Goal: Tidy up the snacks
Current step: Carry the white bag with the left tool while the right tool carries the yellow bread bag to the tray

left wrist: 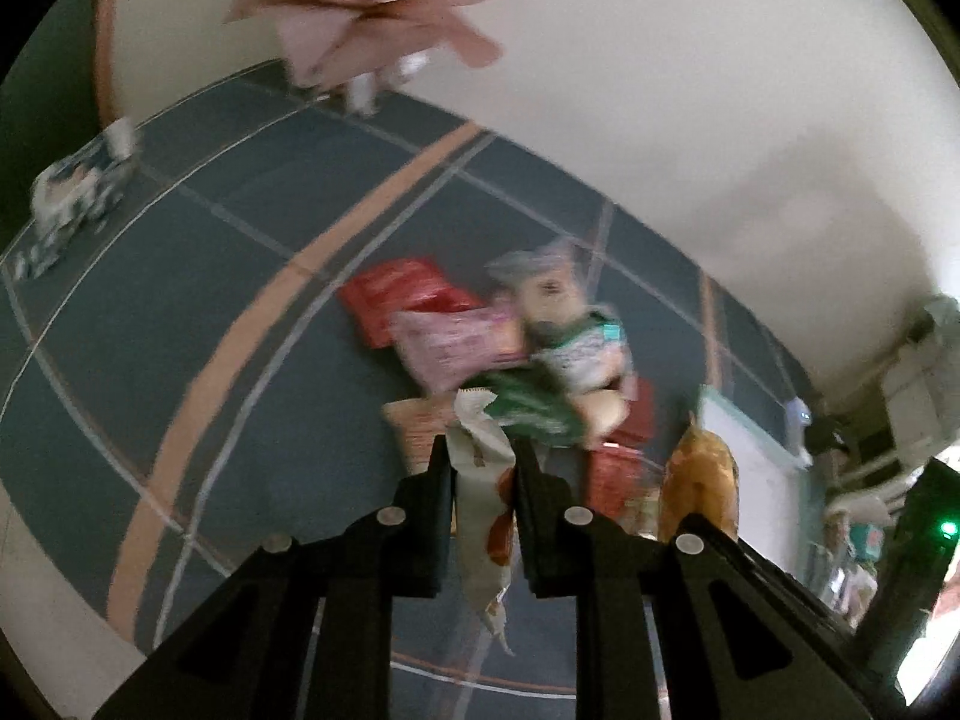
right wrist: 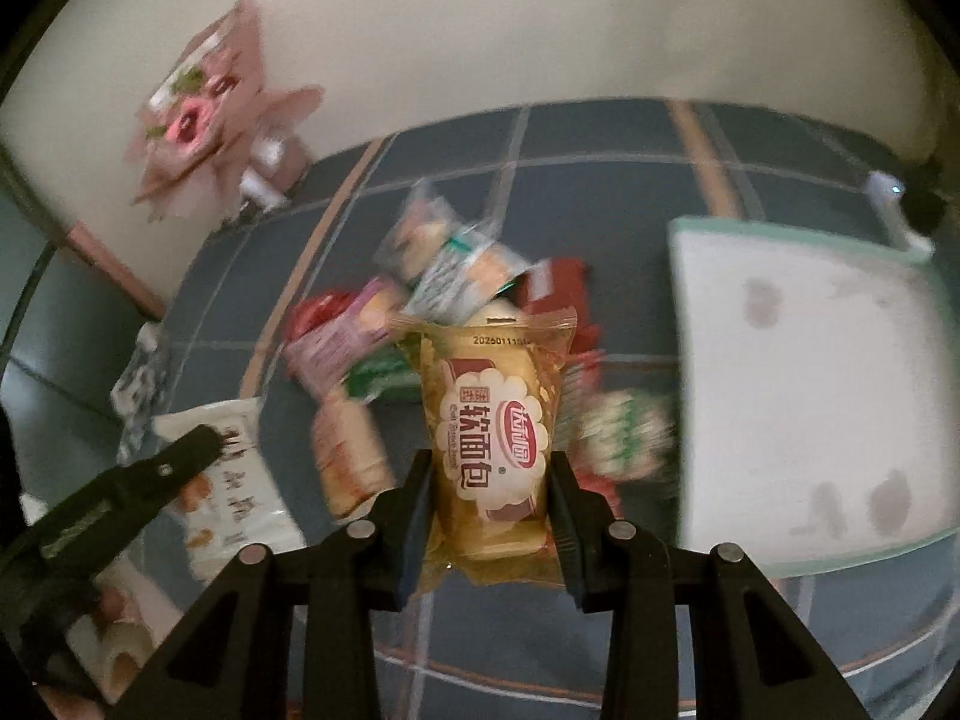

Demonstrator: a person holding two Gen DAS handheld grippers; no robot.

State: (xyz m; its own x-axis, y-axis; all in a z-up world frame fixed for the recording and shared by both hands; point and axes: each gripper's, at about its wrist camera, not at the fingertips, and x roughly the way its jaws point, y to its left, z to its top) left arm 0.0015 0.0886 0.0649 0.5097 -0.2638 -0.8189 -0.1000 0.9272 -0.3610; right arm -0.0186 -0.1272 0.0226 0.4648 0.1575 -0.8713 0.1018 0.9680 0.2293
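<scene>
the bench cloth [right wrist: 600, 192] is dark blue, checked with thin pale lines and broad tan stripes. the bread packet [right wrist: 495, 420] is golden yellow with a white cloud-shaped label, red logo and dark red lettering. the tray [right wrist: 804, 384] is white with a mint-green rim. the white packet [left wrist: 480, 480] carries orange-red patches. both grippers are black.

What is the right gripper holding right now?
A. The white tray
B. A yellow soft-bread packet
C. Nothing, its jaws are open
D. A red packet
B: the right gripper is shut on the yellow soft-bread packet, which stands upright between its fingers.
</scene>
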